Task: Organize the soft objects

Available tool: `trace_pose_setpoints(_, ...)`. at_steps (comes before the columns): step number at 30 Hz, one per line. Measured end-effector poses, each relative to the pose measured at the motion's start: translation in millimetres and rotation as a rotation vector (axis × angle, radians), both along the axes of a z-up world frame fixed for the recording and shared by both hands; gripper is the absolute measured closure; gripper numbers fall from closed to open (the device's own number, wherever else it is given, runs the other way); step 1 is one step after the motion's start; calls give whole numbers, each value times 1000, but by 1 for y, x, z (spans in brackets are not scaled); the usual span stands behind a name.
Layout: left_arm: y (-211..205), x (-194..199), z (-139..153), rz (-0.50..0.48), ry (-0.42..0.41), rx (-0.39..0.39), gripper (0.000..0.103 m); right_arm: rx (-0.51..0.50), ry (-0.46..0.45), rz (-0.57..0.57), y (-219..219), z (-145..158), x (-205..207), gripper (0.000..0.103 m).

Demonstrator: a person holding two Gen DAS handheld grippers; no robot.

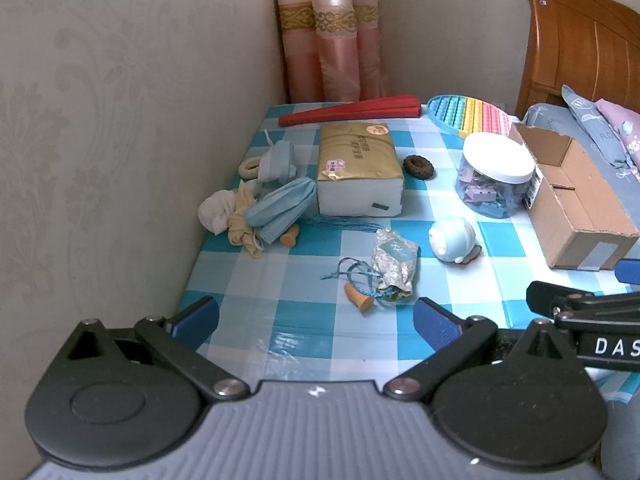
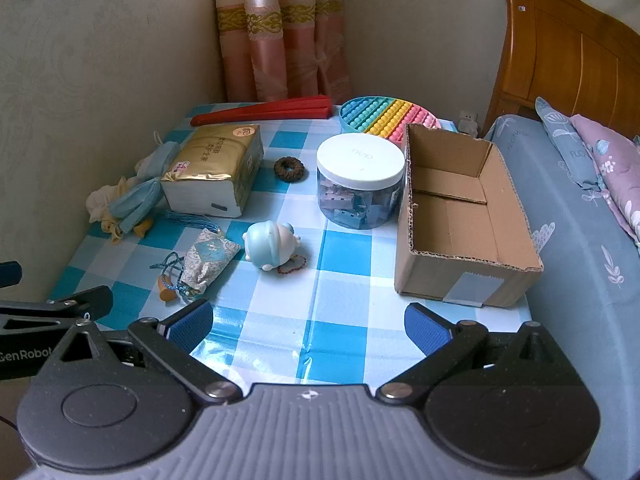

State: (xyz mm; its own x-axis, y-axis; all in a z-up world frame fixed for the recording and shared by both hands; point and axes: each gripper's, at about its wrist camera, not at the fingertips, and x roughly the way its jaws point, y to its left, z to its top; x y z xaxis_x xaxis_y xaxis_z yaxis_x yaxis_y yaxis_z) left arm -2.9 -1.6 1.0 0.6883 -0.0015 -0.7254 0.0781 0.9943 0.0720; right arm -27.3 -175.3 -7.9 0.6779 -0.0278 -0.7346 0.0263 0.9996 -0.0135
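Observation:
On the blue checked tablecloth (image 1: 304,312) lie soft items: a patterned sachet (image 1: 394,262) with blue cord, a pale blue squishy toy (image 1: 452,240), a brown scrunchie (image 1: 418,167), blue face masks (image 1: 280,206), a beige hair tie (image 1: 250,168) and crumpled white and cream cloths (image 1: 218,212). The open cardboard box (image 2: 460,216) stands empty at the right. My left gripper (image 1: 316,320) hovers open over the near edge, just short of the sachet. My right gripper (image 2: 308,326) is open too, in front of the squishy toy (image 2: 272,246) and the box.
A gold-wrapped tissue pack (image 1: 358,168), a lidded jar of clips (image 2: 360,180), a rainbow pop-it mat (image 2: 390,114) and a red folded fan (image 1: 352,110) sit further back. A wall runs along the left, curtains behind. A bed (image 2: 580,240) with a wooden headboard adjoins the right side.

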Motion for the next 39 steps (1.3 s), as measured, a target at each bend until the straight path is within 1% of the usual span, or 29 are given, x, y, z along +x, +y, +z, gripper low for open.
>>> trace_pose_setpoints(14, -1, 1, 0, -1, -4, 2, 1, 0, -1, 0, 1, 1, 0, 0)
trace_pose_setpoints(20, 0, 1, 2, 0, 0, -16, 1, -3, -4, -1, 2, 3, 0, 0)
trace_pose_setpoints(39, 1, 1, 3, -2, -9, -8, 1, -1, -12, -2, 0, 4, -1, 0)
